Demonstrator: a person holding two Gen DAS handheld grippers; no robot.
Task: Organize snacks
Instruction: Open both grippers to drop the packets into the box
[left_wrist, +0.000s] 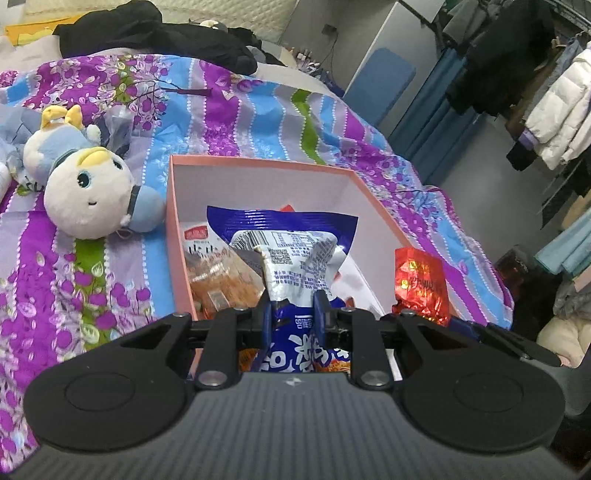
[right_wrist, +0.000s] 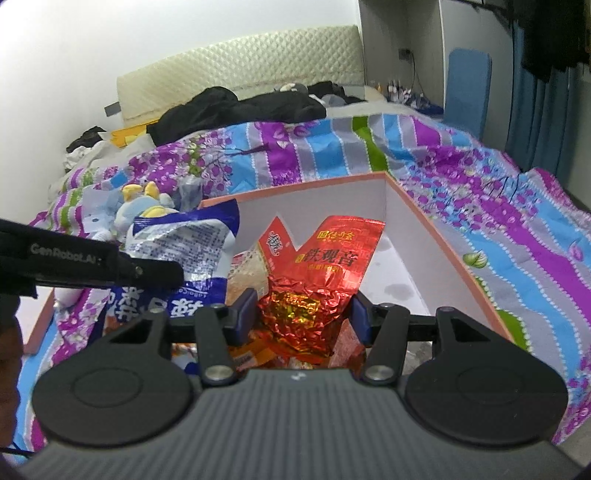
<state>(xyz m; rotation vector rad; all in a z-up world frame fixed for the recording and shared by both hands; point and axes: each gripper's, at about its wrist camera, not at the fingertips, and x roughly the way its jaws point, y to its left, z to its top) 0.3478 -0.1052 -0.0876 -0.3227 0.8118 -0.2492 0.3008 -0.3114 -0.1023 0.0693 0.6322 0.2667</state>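
A pink box (left_wrist: 258, 162) with white inner walls lies on the bed. My left gripper (left_wrist: 293, 312) is shut on a blue and white snack bag (left_wrist: 291, 254) and holds it over the box. An orange snack pack (left_wrist: 218, 273) lies inside at the left. My right gripper (right_wrist: 303, 314) is shut on a red foil tea packet (right_wrist: 325, 266) over the box's (right_wrist: 406, 236) near right part. The blue bag (right_wrist: 184, 243) and the left gripper's arm (right_wrist: 92, 266) show at the left of the right wrist view. The red packet (left_wrist: 421, 284) also shows in the left wrist view.
A plush toy (left_wrist: 85, 192) lies left of the box on the purple and blue striped quilt (left_wrist: 240, 110). Black clothes (left_wrist: 147, 33) lie at the bed's head. A clothes rack (left_wrist: 535, 92) stands beyond the bed's right edge.
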